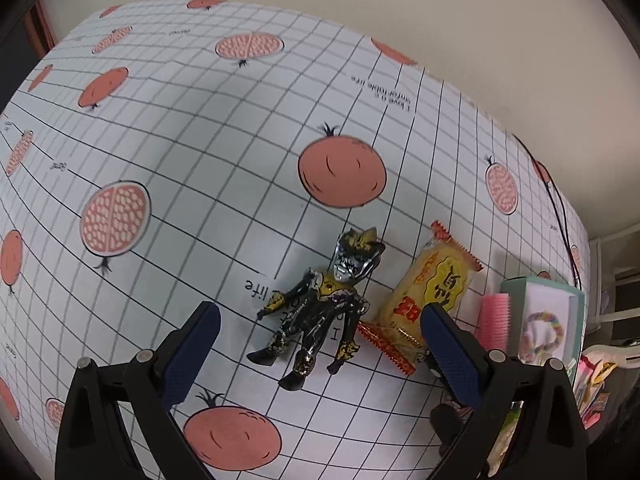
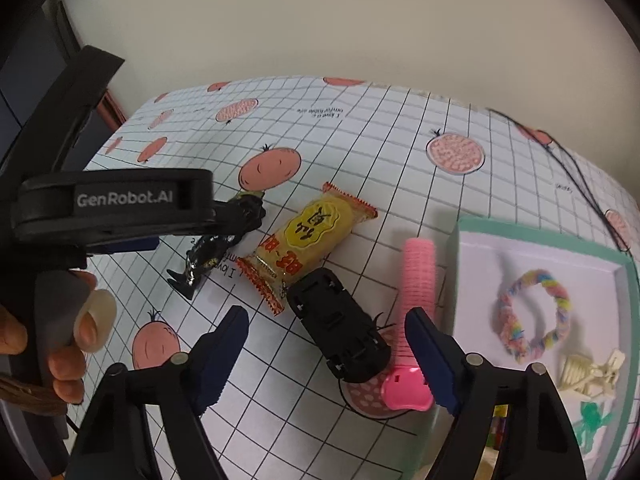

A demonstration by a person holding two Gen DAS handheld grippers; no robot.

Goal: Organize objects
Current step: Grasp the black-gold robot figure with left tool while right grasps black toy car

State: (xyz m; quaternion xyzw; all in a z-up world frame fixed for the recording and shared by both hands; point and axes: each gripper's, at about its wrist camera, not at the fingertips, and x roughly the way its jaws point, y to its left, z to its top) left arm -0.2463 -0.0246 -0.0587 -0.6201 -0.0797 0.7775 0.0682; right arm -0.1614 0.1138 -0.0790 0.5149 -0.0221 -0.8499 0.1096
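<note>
A black and gold toy figure (image 1: 316,320) lies on its back on the grid tablecloth. My left gripper (image 1: 320,310) hovers over it, open, one finger on each side. Right of the figure lies a yellow snack pack (image 1: 424,292) (image 2: 308,240). In the right wrist view my right gripper (image 2: 325,314) is open above a black toy car (image 2: 340,328) that lies upside down. A pink comb (image 2: 416,280) rests beside the car against a mint-edged box (image 2: 464,240). The left gripper's housing (image 2: 120,200) hides part of the toy figure (image 2: 208,256).
The box holds a pastel bracelet (image 2: 532,316) and a cream hair clip (image 2: 592,372). A person's hand (image 2: 60,340) grips the left tool. A thin black cable (image 2: 580,184) runs along the table's right edge. The wall stands behind the table.
</note>
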